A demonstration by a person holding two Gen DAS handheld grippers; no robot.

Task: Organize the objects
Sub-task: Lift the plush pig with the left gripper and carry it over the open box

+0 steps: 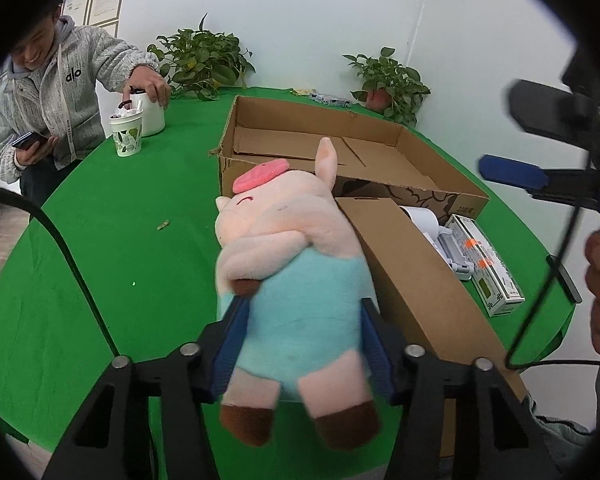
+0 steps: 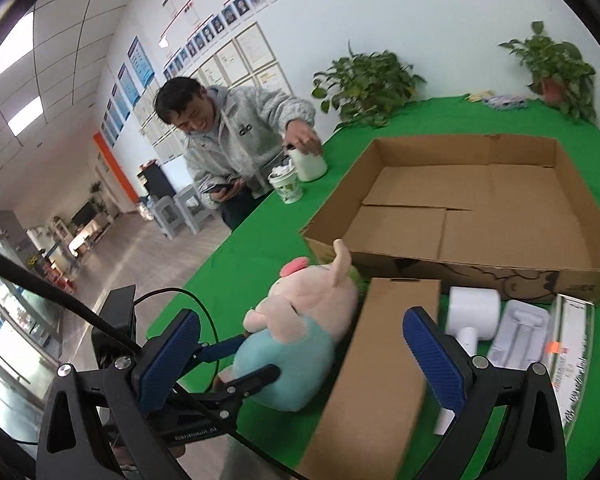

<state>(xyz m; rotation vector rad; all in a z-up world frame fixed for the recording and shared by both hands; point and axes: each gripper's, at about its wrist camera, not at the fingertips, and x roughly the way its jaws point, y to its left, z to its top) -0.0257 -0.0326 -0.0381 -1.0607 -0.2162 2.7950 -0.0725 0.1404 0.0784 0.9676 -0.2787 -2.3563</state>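
Both pads of the left gripper [image 1: 300, 332] clamp the plush pig [image 1: 288, 272] for lifting toward the open cardboard box [image 1: 400, 136] ahead, while the right gripper [image 2: 312, 356] hangs apart, empty.

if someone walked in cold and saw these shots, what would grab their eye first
The plush pig, pink with a light blue body, clamped between the left gripper's blue fingers just above the bright green table. Behind it sits a big open cardboard box with nothing visible inside. The right gripper hangs open over a narrower brown box beside the pig.
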